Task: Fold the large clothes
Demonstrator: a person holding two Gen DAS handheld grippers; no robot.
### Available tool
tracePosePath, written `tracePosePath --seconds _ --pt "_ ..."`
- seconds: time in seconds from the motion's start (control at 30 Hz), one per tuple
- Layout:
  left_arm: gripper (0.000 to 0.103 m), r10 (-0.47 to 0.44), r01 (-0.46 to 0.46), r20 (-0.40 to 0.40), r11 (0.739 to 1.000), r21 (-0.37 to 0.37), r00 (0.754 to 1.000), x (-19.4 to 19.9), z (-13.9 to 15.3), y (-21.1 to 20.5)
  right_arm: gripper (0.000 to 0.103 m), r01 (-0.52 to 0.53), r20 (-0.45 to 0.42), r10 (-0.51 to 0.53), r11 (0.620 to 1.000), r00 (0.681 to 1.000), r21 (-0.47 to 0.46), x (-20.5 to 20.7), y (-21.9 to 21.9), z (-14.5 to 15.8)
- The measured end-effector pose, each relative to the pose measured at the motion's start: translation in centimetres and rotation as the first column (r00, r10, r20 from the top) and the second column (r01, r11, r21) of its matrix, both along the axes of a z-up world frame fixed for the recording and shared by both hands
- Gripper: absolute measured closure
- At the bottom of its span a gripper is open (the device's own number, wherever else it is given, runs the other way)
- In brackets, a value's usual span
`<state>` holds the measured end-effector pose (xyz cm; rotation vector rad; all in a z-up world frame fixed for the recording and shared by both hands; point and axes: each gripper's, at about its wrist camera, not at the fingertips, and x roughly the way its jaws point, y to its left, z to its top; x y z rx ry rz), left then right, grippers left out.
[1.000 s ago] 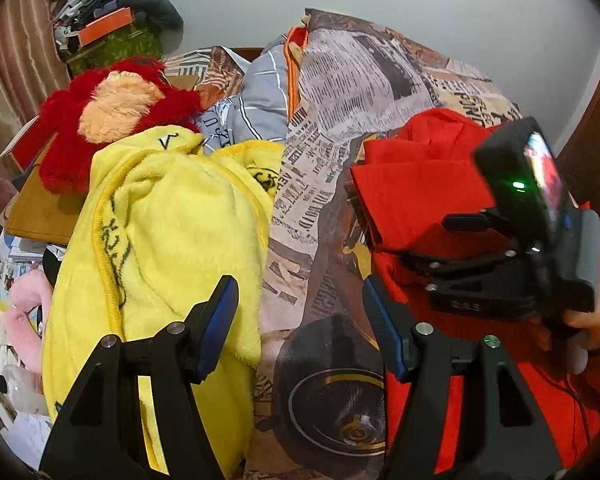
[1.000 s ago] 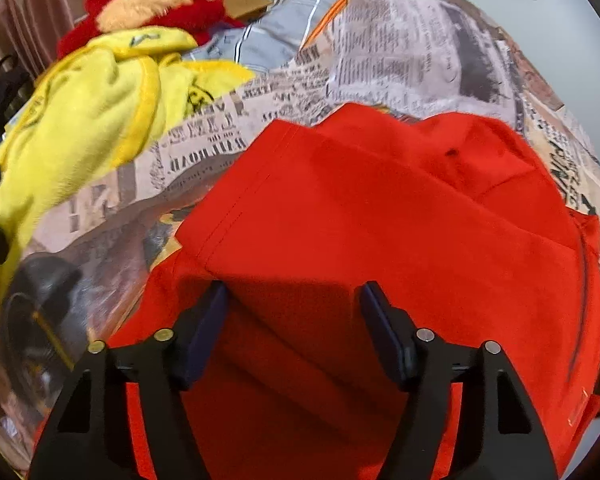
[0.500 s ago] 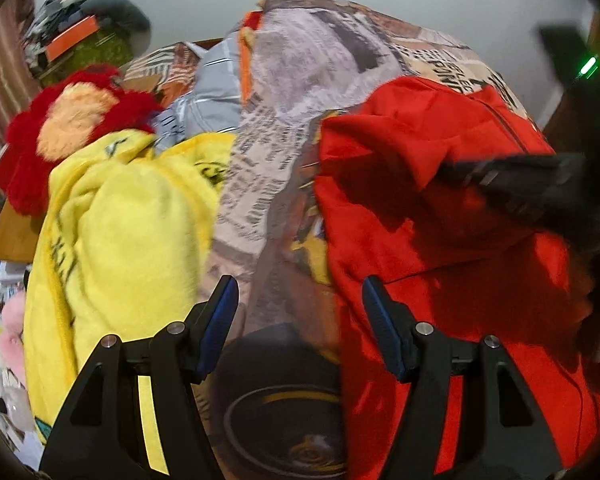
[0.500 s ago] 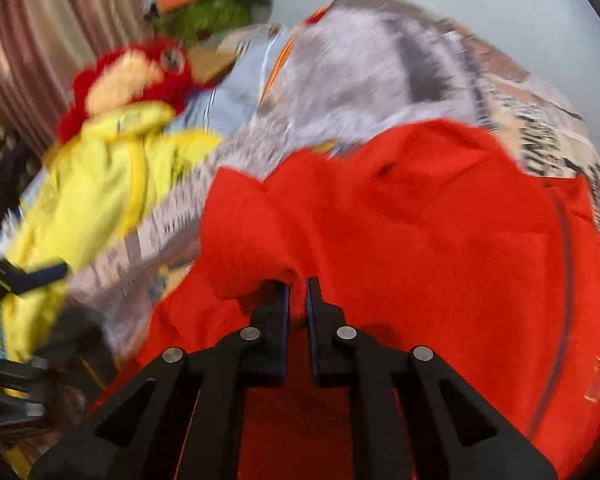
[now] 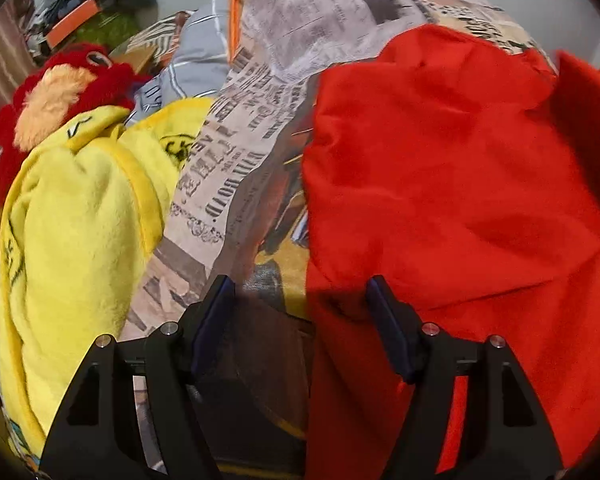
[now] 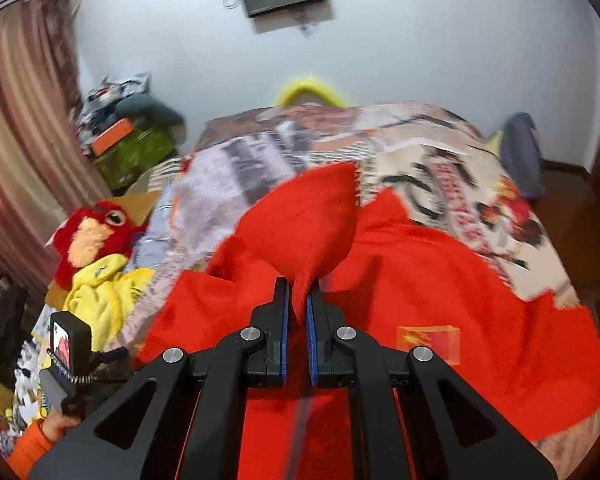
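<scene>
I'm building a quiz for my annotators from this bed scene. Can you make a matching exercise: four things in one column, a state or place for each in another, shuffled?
Things:
1. left gripper
2. right gripper
3. yellow blanket
4. red plush toy

States or places:
A. shut on a fold of the red garment
B. heaped along the bed's left side
C. open, holding nothing
D. behind the yellow heap, near the curtain

Pairs: 1-C, 2-A, 3-B, 4-D

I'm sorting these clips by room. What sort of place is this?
Most likely a bedroom: a bed under a newspaper-print cover fills the view, a red plush toy sits beside a yellow fleece blanket, and a curtain hangs at the left wall.
</scene>
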<state>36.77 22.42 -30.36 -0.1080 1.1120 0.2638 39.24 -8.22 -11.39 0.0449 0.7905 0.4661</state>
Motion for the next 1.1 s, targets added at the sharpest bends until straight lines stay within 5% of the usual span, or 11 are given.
tracePosePath --seconds 0.13,0.4,0.53,0.73,0.83,1.1 --pt "0.022 0.024 -0.024 0.0 0.999 0.045 1.0 0.0 -0.2 -0.1 0.096 0.064 -0.037 -0.065 0.998 0.997 -0.016 -0.3 -3.9 -1.3" --pt "0.02 0.124 -0.124 -0.003 0.992 -0.007 0.992 -0.4 -0.1 2.2 0.096 0.133 -0.189 -0.129 0.991 0.974 0.012 -0.4 -10.9 -5.1" --pt "0.02 0.097 -0.096 -0.028 0.995 0.033 0.995 -0.6 0.0 1.3 0.094 0.128 -0.258 -0.125 0.992 0.958 -0.004 -0.9 -11.8 -7.5" --pt "0.006 0.105 -0.102 -0.029 0.992 0.076 0.994 -1.2 -0.4 1.5 0.089 0.162 -0.26 -0.171 0.985 0.95 -0.055 -1.6 -13.0 -8.9" --pt "0.005 0.14 -0.139 -0.025 0.99 0.027 0.99 -1.3 -0.7 2.4 0.089 0.199 -0.264 -0.217 0.976 0.94 -0.092 -1.8 -14.2 -9.2" --pt "0.006 0.135 -0.13 -0.069 0.989 0.076 0.988 -1.7 0.1 0.9 0.083 0.243 -0.262 -0.263 0.964 0.929 -0.106 -3.7 -18.2 -7.9"
